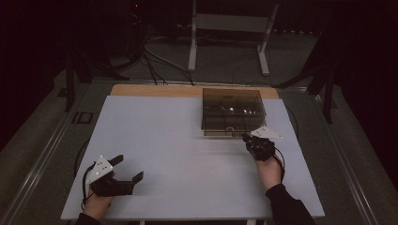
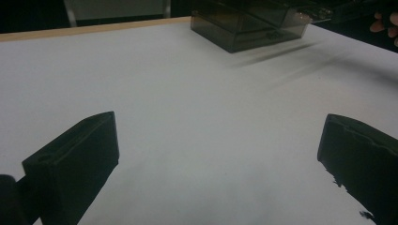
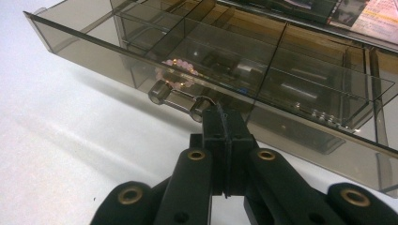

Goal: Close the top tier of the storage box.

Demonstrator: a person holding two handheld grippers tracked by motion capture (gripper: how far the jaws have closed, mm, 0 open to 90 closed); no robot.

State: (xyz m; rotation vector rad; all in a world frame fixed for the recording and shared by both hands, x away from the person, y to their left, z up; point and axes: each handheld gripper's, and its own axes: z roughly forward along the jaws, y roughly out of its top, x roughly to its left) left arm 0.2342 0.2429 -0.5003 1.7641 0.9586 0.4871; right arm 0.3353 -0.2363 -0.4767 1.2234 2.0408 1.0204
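Observation:
A smoky see-through box point(image 1: 233, 111) with several compartments stands at the far right of the white table point(image 1: 164, 140). Its bottom drawer point(image 3: 117, 56) sticks out a little and has a clear bar handle point(image 3: 176, 100). A pink bead bracelet point(image 3: 174, 71) lies inside the drawer. My right gripper point(image 1: 247, 139) is shut, its tips point(image 3: 224, 115) pressed together and touching the right end of the handle. No object shows between its jaws. My left gripper point(image 1: 126, 168) rests open near the front left of the table, jaws wide apart over bare surface point(image 2: 220, 124), far from the box point(image 2: 248, 28).
A wooden strip point(image 1: 155, 90) runs along the table's far edge. Beyond it a white metal stand point(image 1: 230, 28) and cables point(image 1: 159, 61) lie on the floor. The person's fingers point(image 2: 387, 26) show at the far right of the left gripper view.

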